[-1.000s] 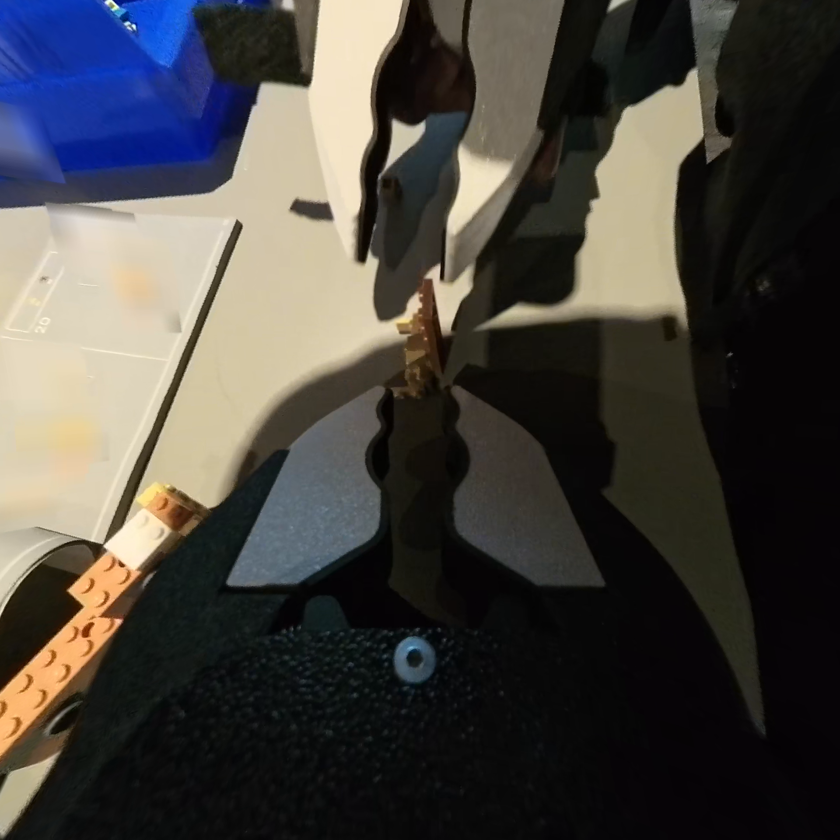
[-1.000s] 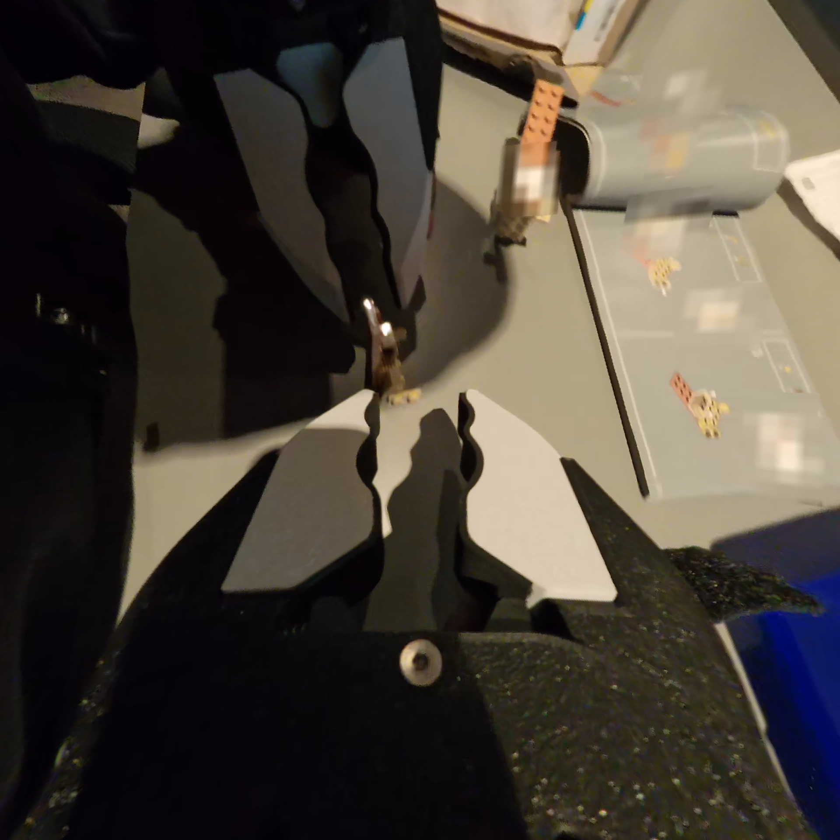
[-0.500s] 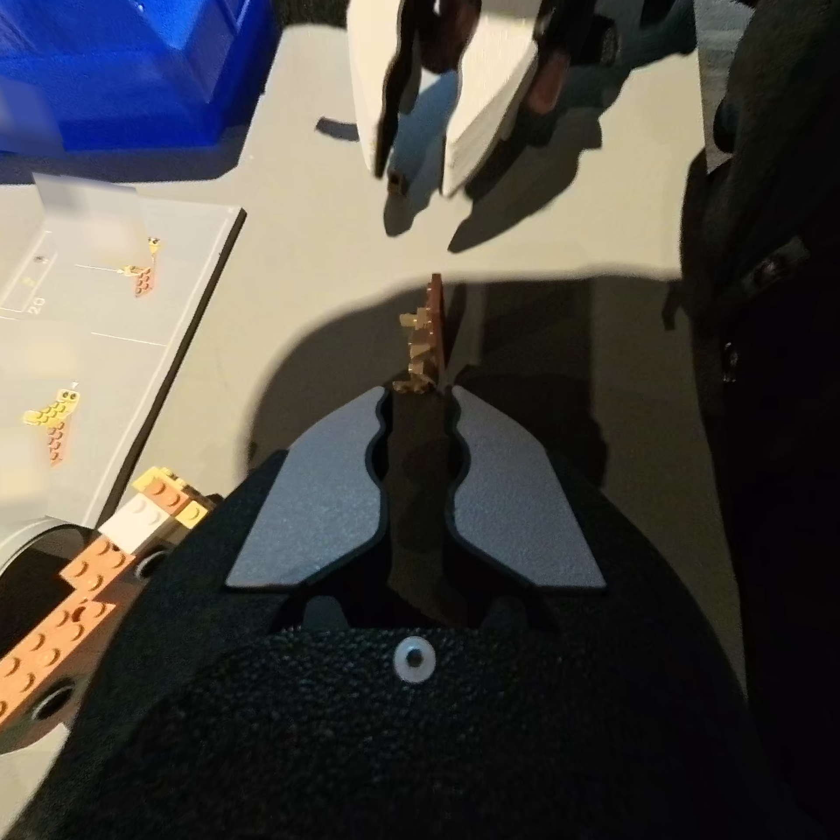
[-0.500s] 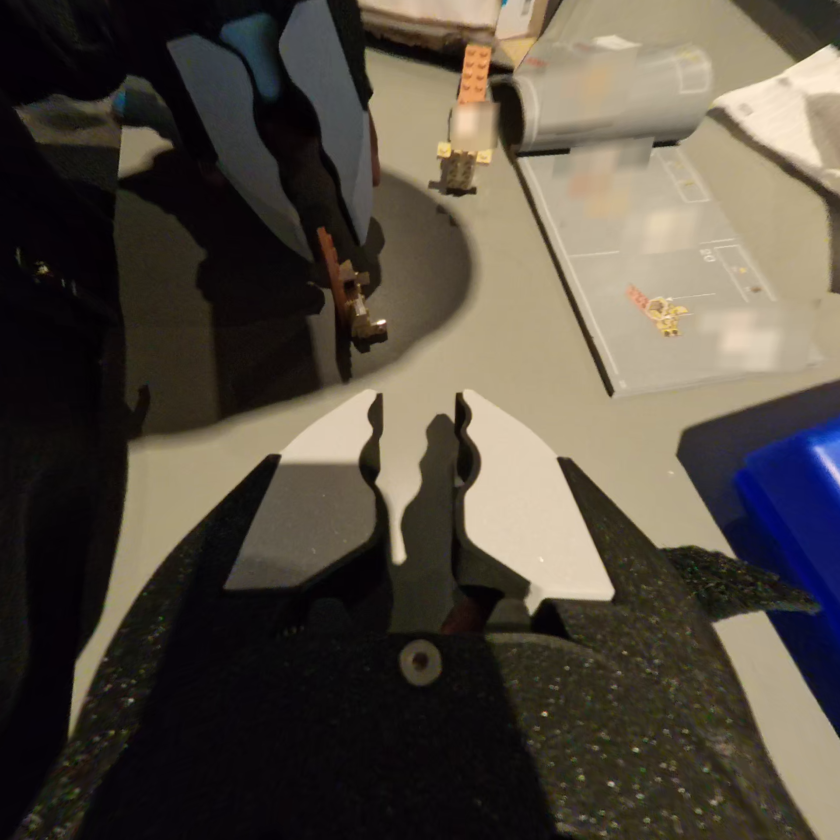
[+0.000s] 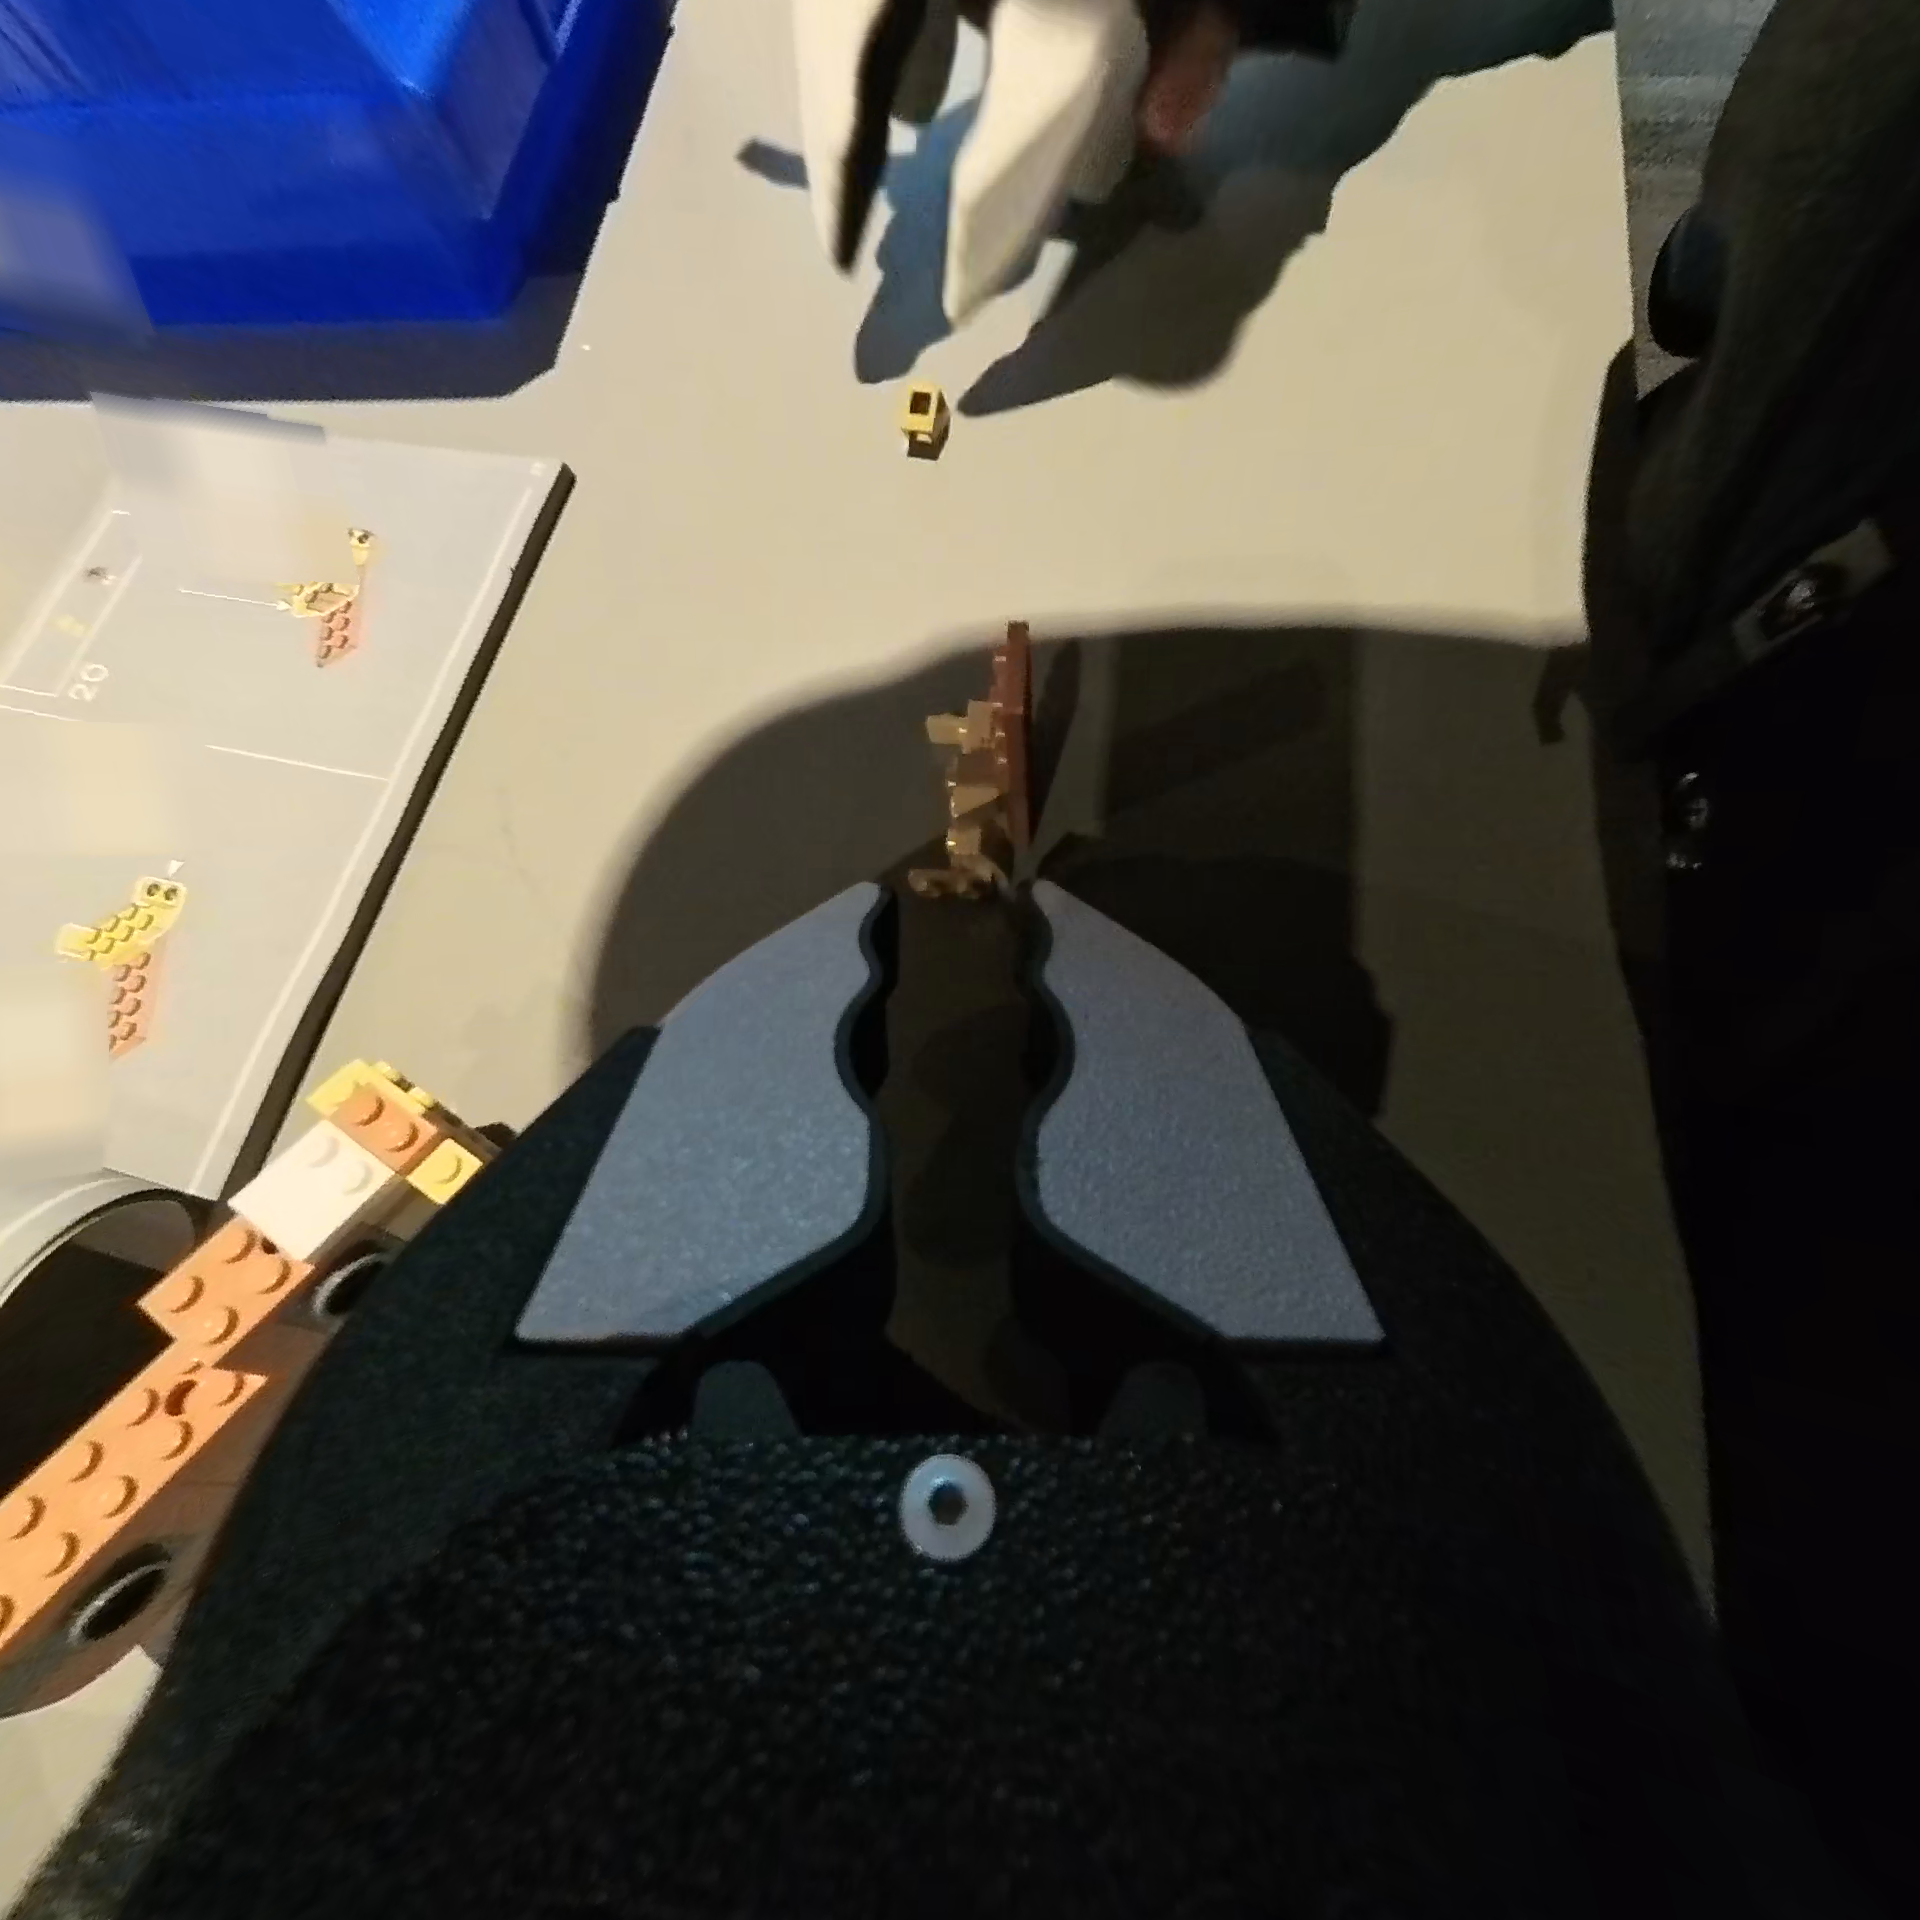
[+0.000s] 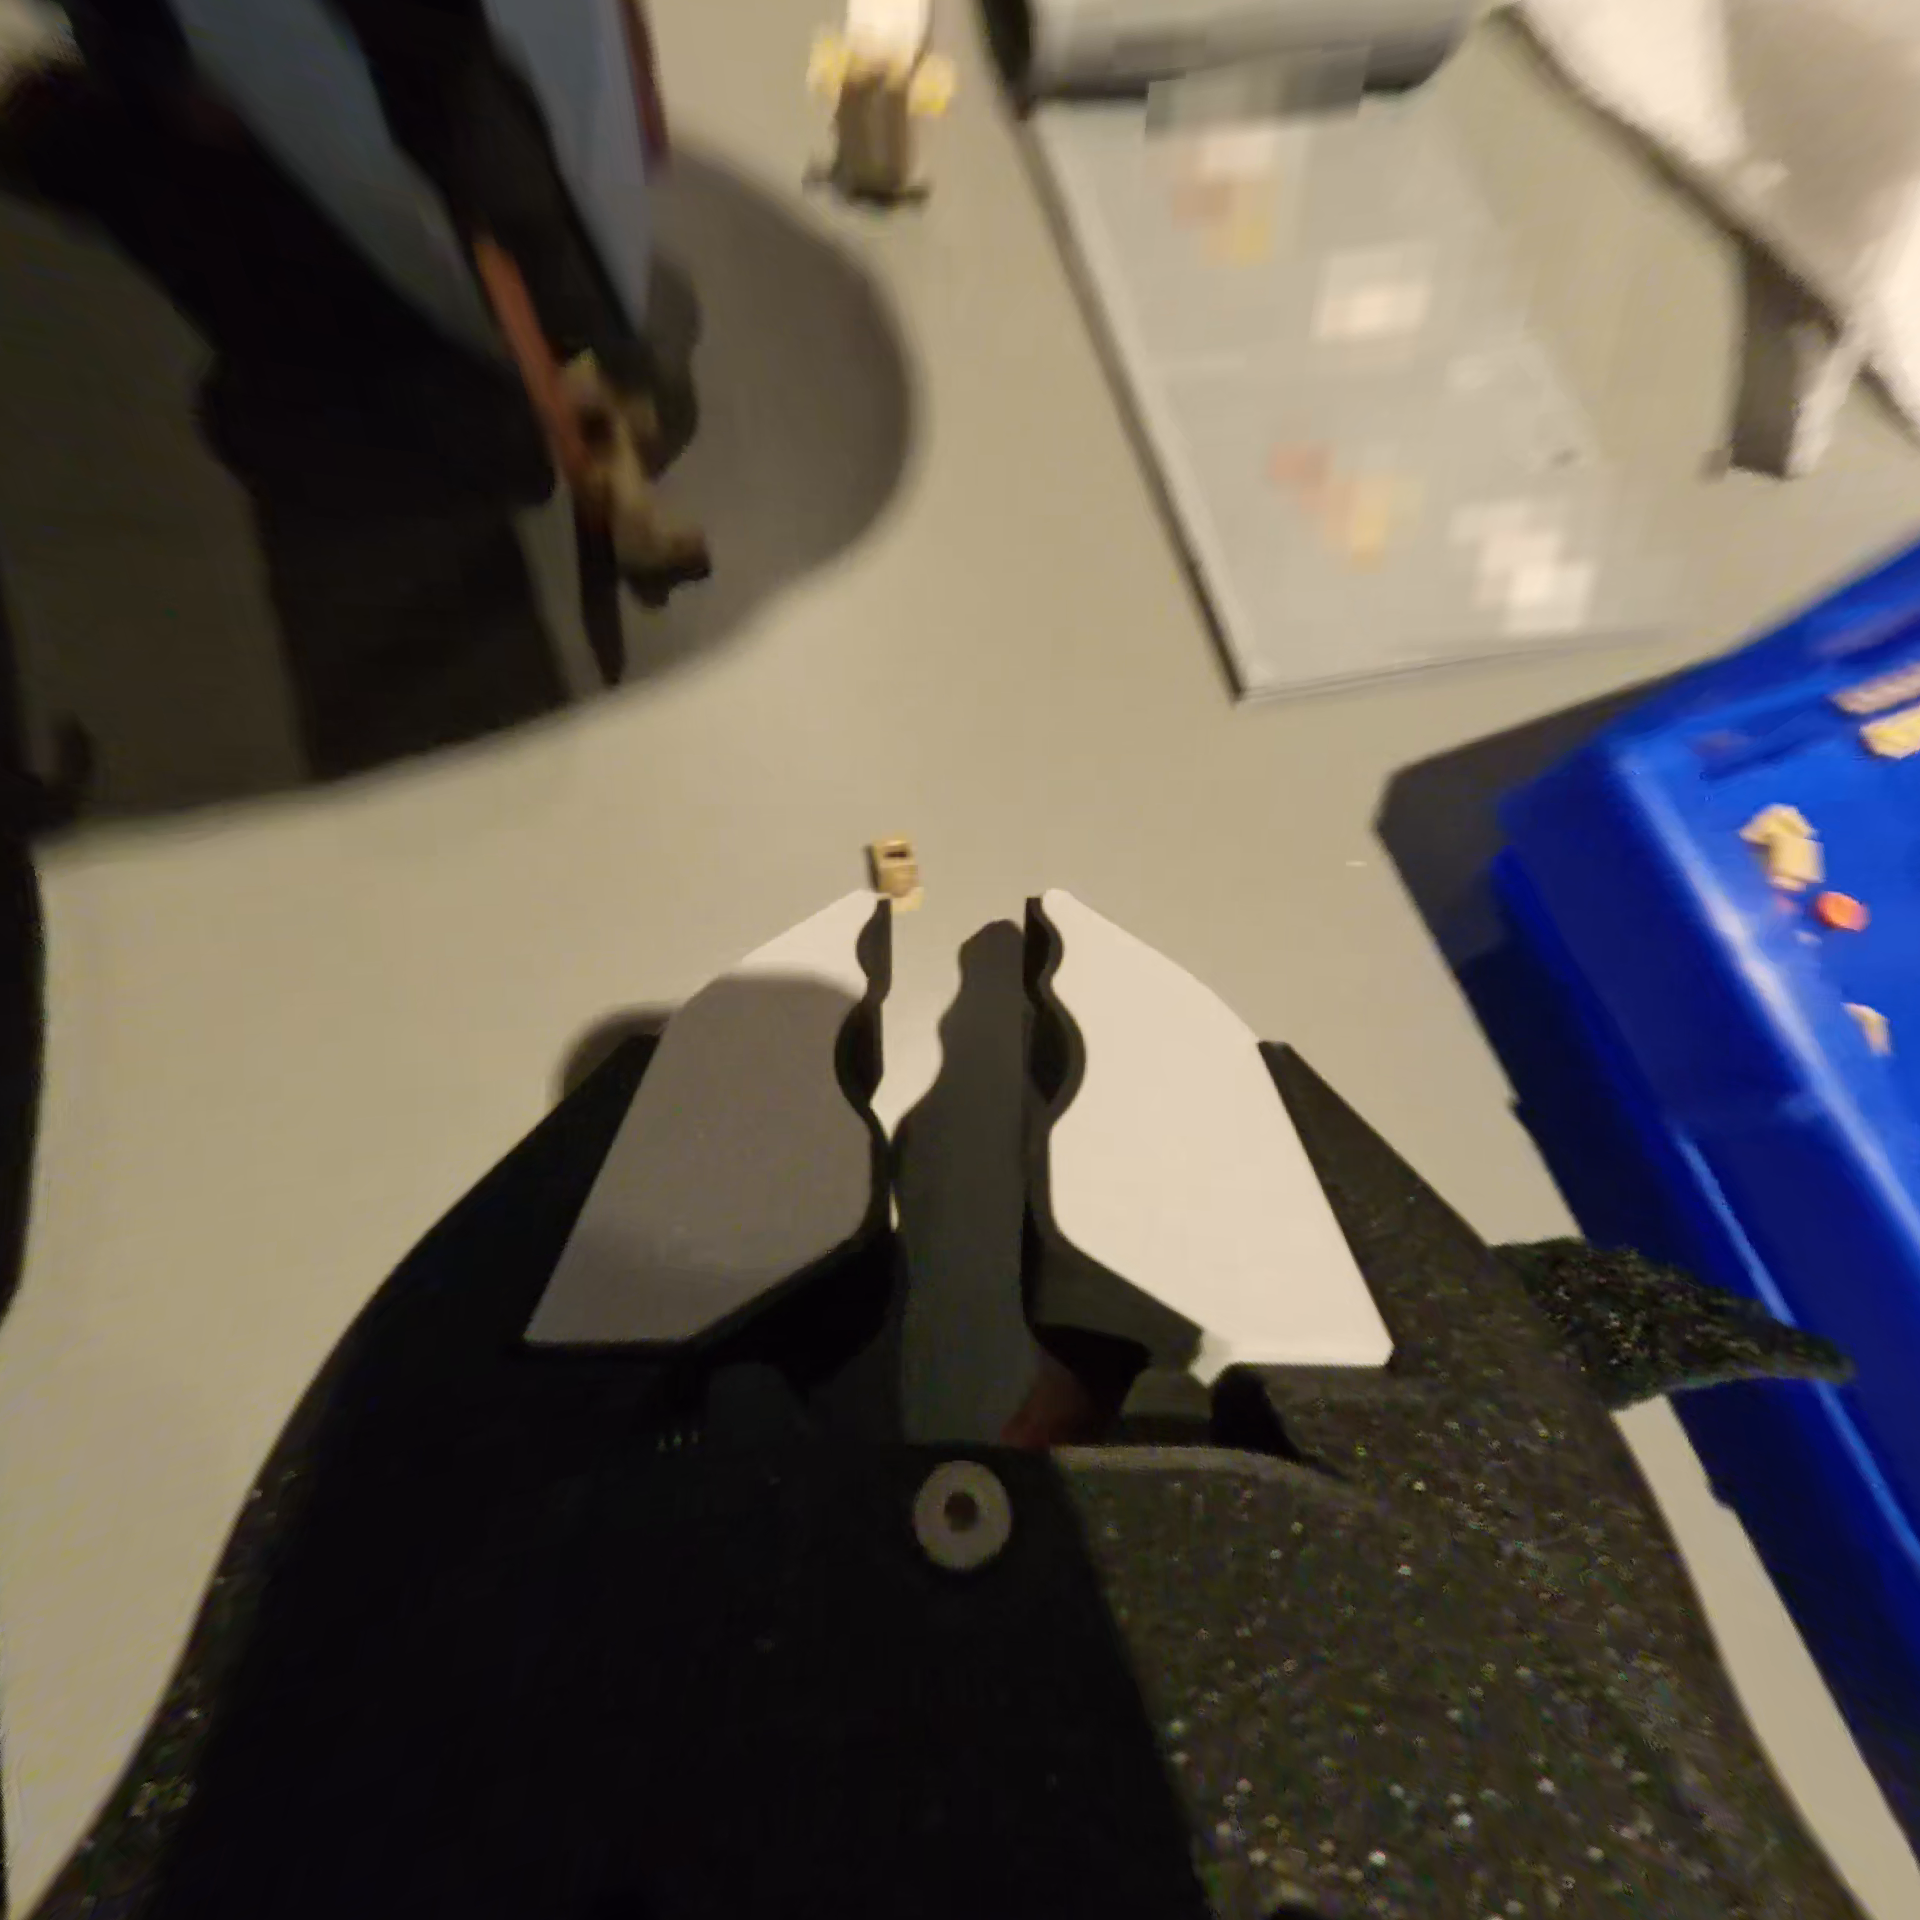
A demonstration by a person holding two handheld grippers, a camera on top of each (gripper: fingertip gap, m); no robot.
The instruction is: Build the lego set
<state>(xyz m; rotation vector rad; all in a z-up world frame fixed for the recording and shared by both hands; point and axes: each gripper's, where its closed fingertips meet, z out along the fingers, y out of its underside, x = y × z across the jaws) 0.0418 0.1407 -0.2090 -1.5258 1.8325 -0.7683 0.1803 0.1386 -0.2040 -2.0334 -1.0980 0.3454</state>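
Our left gripper point(image 5: 961, 904) clamps the brown-and-gold assembly point(image 5: 987, 769); our right gripper point(image 6: 956, 904) hovers narrowly parted, empty. The tiny gold piece point(image 6: 896, 864) at its eleven o'clock could skitter away if a fingertip clips it.

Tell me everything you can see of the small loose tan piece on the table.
The small tan piece is a tiny yellowish-tan block, plastic by its look, with a dark square recess on one face. It lies alone on the grey table, touching nothing else. In the right wrist view it sits just beyond the open right gripper, near its left fingertip, not gripped.
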